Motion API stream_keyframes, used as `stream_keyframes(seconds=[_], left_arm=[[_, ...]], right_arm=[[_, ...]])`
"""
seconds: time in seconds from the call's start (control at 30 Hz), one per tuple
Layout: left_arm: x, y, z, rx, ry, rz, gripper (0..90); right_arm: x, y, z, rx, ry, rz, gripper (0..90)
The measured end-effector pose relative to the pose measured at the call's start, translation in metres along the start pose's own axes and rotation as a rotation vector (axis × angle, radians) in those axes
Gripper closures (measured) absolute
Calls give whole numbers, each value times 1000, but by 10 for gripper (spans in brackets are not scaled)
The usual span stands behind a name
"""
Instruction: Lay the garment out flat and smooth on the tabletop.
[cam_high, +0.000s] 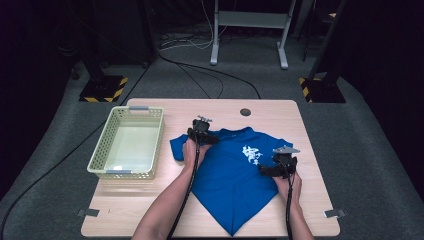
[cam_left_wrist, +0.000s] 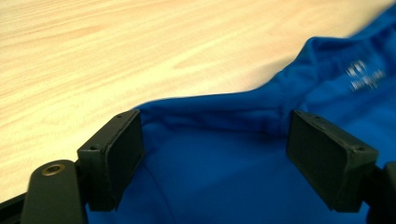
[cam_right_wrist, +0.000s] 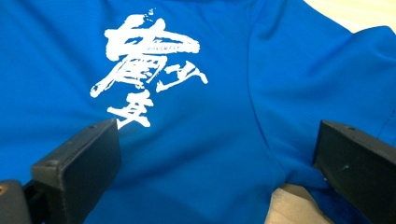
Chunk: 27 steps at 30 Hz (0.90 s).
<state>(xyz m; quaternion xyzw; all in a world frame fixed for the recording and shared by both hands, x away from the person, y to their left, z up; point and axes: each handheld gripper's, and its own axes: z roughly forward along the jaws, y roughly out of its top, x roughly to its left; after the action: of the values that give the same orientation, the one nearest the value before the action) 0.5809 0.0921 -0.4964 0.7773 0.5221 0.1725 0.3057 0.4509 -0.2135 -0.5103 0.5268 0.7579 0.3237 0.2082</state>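
Note:
A blue T-shirt (cam_high: 227, 175) with a white print (cam_high: 251, 155) lies on the wooden table, its lower part folded to a point at the near edge. My left gripper (cam_high: 201, 131) hovers over the shirt's left shoulder by the collar; in the left gripper view its jaws stand wide apart over the blue cloth (cam_left_wrist: 215, 163), pressing on nothing. My right gripper (cam_high: 281, 162) is at the shirt's right side near the sleeve; its jaws are also spread wide, with the white print (cam_right_wrist: 147, 70) and blue cloth (cam_right_wrist: 261, 93) ahead of them.
A pale green plastic basket (cam_high: 129, 143) stands on the table's left part. A round cable hole (cam_high: 245, 112) is near the far edge. Bare wood (cam_high: 120, 205) lies at the front left. Cables and stand feet are on the floor beyond.

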Motion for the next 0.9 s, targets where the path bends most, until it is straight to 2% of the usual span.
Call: stream_keyframes(seconds=[0.1, 0.17, 0.27, 0.43, 0.5, 0.6, 0.67, 0.7, 0.8, 0.87, 0.9], left_arm=[[6, 4, 4, 17, 10, -32, 180], [8, 3, 1, 21, 8, -45, 172], [7, -2, -15, -10, -19, -34, 161], [4, -20, -54, -88, -99, -19, 147], [1, -39, -80, -114, -144, 18, 142], [-4, -57, -96, -128, -172, 52, 124], [-9, -77, -108, -141, -199, 78, 123], [-11, -87, -113, -146, -197, 95, 123], [-18, -113, -119, -125, -201, 116, 113], [-23, -124, -118, -98, -226, 110, 89], [-25, -128, -117, -90, -216, 126, 77]], right_arm=[[2, 0, 0, 8, -7, -11, 1], [2, -1, 0, 8, -4, -10, 2], [0, -1, -1, -2, 7, 2, 3], [-3, -4, -11, -26, 26, 36, 5], [-1, -5, -18, -28, 21, 37, 5], [8, -6, -33, -34, 33, 31, 7], [16, -8, -40, -44, 57, 33, 7], [21, -9, -43, -37, 65, 27, 5], [38, -16, -45, -5, 80, 4, 0], [48, -20, -43, 18, 79, -14, 0], [53, -22, -41, 34, 78, -19, 0]])
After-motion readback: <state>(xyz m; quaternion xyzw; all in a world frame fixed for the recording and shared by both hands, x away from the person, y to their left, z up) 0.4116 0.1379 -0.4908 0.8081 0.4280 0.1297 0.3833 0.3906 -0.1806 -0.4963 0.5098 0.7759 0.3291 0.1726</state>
